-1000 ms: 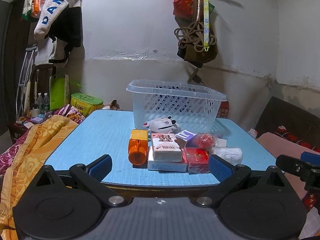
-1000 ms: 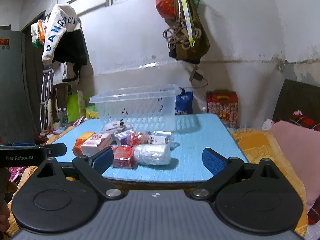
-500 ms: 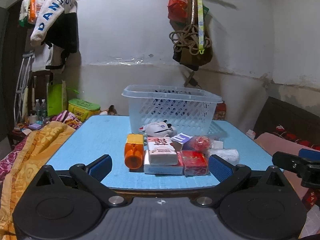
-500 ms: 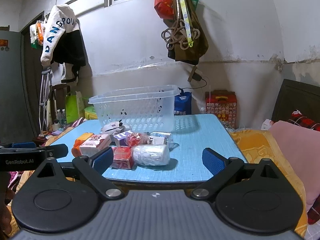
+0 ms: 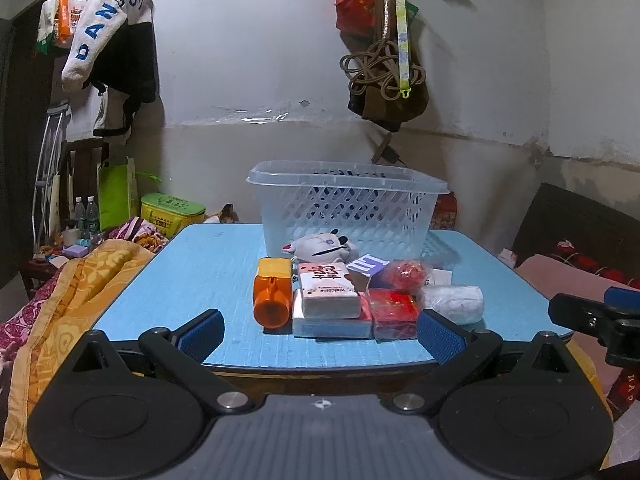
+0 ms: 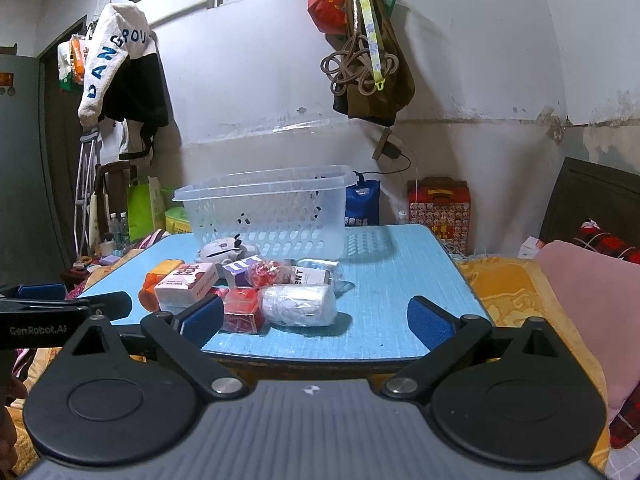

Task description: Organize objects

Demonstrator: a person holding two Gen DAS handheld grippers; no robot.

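Tabletop (image 5: 192,272) in blue carries everything I have to sort, and both my grippers hang just off its near edge, short of the pile. My left gripper (image 5: 322,330) has its blue pads spread wide with nothing between them; my right gripper (image 6: 316,318) is spread just as wide and also holds nothing.

Largest of the lot is the clear lattice basket (image 5: 348,208), standing upright toward the far edge, near the middle of it. I can't make out anything inside it through the holes. All the loose things lie bunched in front of it, between basket and near edge.

A white plush toy (image 5: 320,246) lies against the basket's front wall. Nearer me, a white wrapped roll (image 6: 298,305) lies on its side at the right end of the bunch. An orange bottle (image 5: 273,296) with a yellow cap lies at the left end, base toward me. Just right of it a pink-and-white box (image 5: 329,290) rests on top of a flat white pack (image 5: 330,324). A red box (image 5: 394,312) sits touching that pack's right side. Behind the red box sit a purple-and-white carton (image 5: 366,266) and a small red crinkly packet (image 5: 406,274), close together.
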